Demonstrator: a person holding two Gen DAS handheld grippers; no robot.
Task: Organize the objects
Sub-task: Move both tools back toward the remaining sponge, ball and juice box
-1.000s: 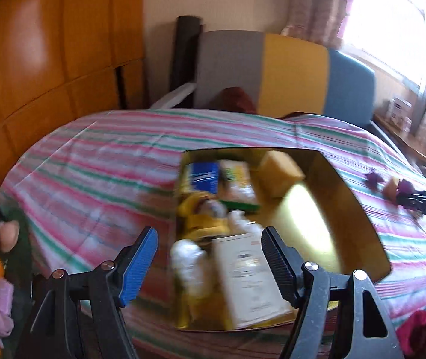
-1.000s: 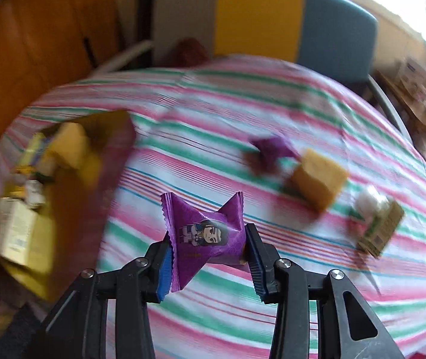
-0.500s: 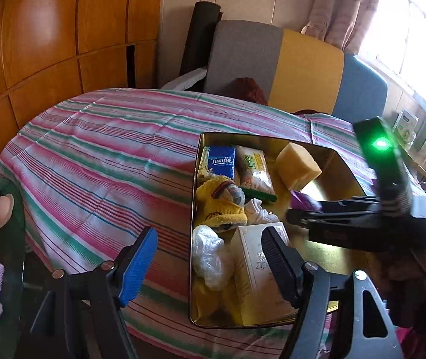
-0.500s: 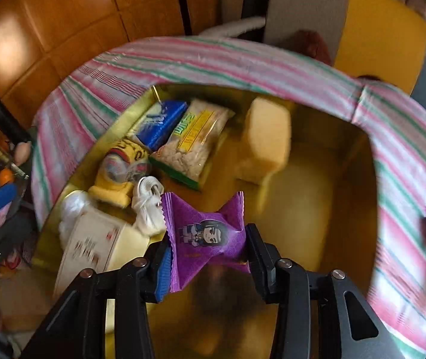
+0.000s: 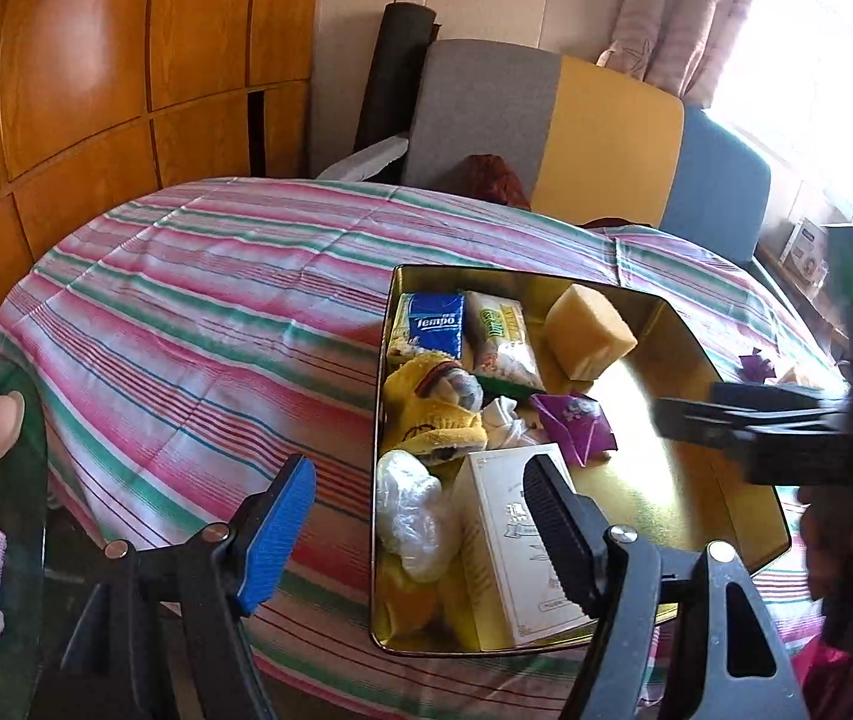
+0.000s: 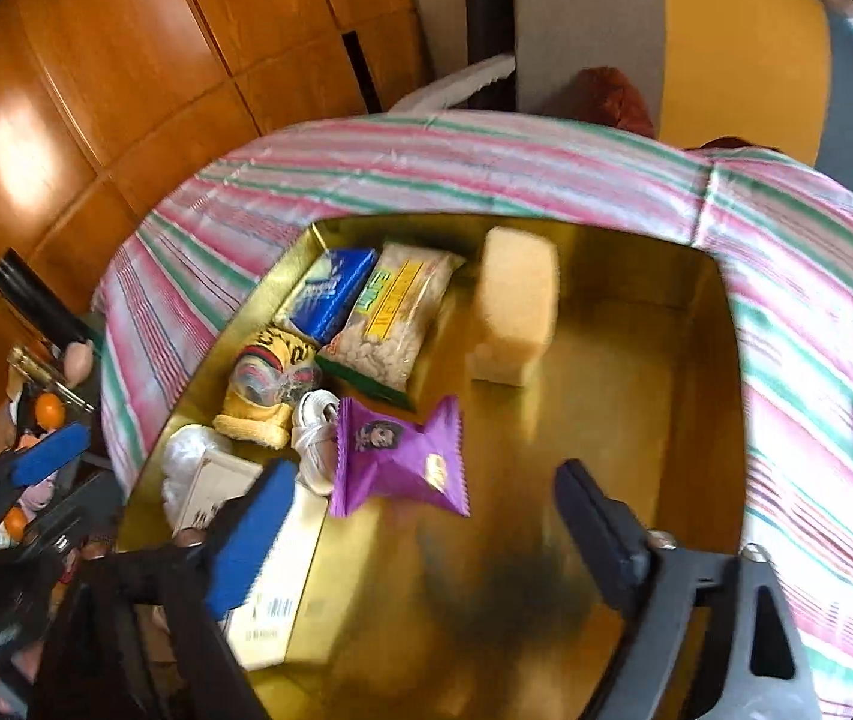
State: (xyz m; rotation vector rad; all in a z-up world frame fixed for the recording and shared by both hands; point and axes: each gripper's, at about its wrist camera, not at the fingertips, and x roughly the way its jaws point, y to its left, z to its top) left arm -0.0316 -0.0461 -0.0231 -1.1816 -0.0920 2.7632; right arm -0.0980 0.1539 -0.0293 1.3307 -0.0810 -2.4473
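Note:
A gold tin tray (image 5: pixel 720 408) sits on the striped tablecloth (image 5: pixel 198 324). In it lie a blue tissue pack (image 5: pixel 433 324), a snack bag (image 5: pixel 501 342), a yellow sponge (image 5: pixel 588 330), a yellow plush (image 5: pixel 432 414), a white box (image 5: pixel 516 546) and a purple packet (image 5: pixel 573 426). My right gripper (image 6: pixel 426 480) hovers over the tray with its jaws opening. The purple packet (image 6: pixel 399 459) lies loose on the tray floor just past its fingers. From the right edge of the left wrist view, the right gripper (image 5: pixel 690 408) reaches in. My left gripper (image 5: pixel 414 480) stands open and empty at the tray's near left corner.
A second purple packet (image 5: pixel 756 363) lies on the cloth to the right of the tray. A grey, yellow and blue chair (image 5: pixel 546 120) stands behind the table. Wood panelling (image 5: pixel 96 60) lines the left. A glass side table (image 5: pixel 0 480) with small toys sits at lower left.
My right gripper carried the purple packet from the cloth to above the tray, then opened; the packet now lies in the tray. The left gripper has held still.

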